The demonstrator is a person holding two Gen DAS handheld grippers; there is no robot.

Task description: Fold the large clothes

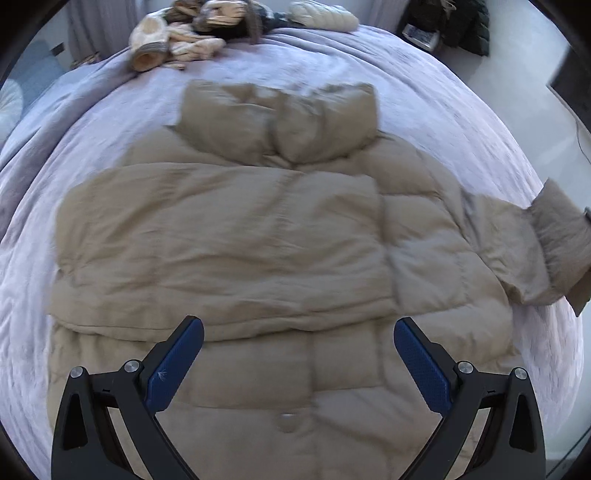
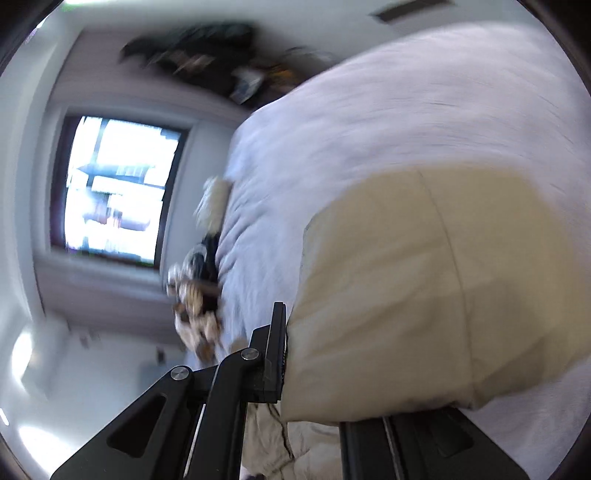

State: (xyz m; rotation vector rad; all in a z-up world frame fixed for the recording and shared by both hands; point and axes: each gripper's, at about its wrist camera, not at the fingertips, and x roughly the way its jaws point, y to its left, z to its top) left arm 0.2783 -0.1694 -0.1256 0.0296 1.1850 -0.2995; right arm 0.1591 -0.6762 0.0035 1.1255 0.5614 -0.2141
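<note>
A large beige puffer jacket (image 1: 258,240) lies flat on the lavender bed cover (image 1: 424,85), collar away from me. Its left sleeve is folded across the chest. Its right sleeve (image 1: 546,243) sticks out to the right, its cuff lifted. My left gripper (image 1: 298,332) is open and empty, hovering above the jacket's lower front. My right gripper (image 2: 295,354) is tilted sideways and shut on the beige sleeve (image 2: 424,288); only its left finger (image 2: 277,354) shows, the other is hidden by the fabric. The right wrist view is motion-blurred.
A pile of other clothes (image 1: 192,33) and a white puffy garment (image 1: 325,14) lie at the bed's far end. Dark clothes hang at the far right (image 1: 465,26). A bright window (image 2: 114,188) shows beyond the bed.
</note>
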